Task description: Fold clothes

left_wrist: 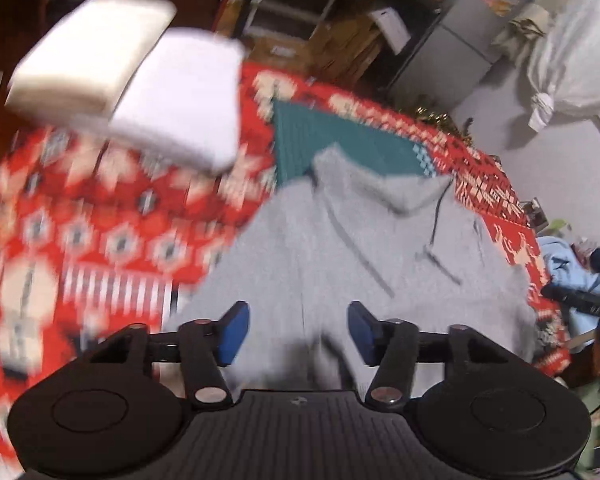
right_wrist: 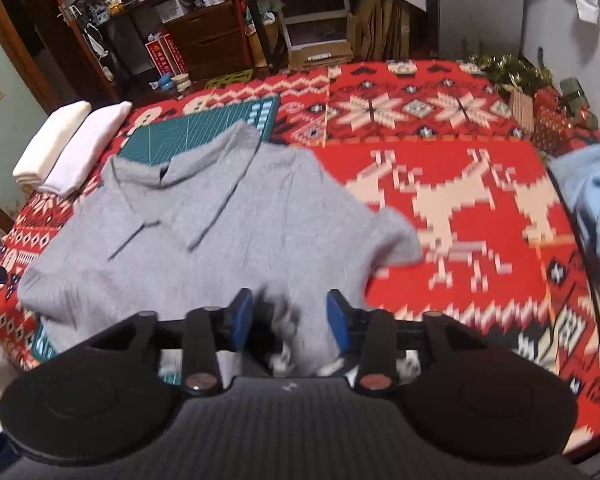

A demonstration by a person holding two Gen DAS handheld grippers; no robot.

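Right wrist: grey shirt point(right_wrist: 188, 216) spread flat at table point(right_wrist: 460, 168) left edge for folding; right gripper point(right_wrist: 288, 320) and left gripper point(left_wrist: 296, 332) both gape over its hem, empty.

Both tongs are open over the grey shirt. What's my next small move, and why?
Probably lower both tongs onto the hem and close. The grey polo shirt lies spread but unfolded on the red blanket, and the left tongs and right tongs hang open at its near edge, gripping nothing.
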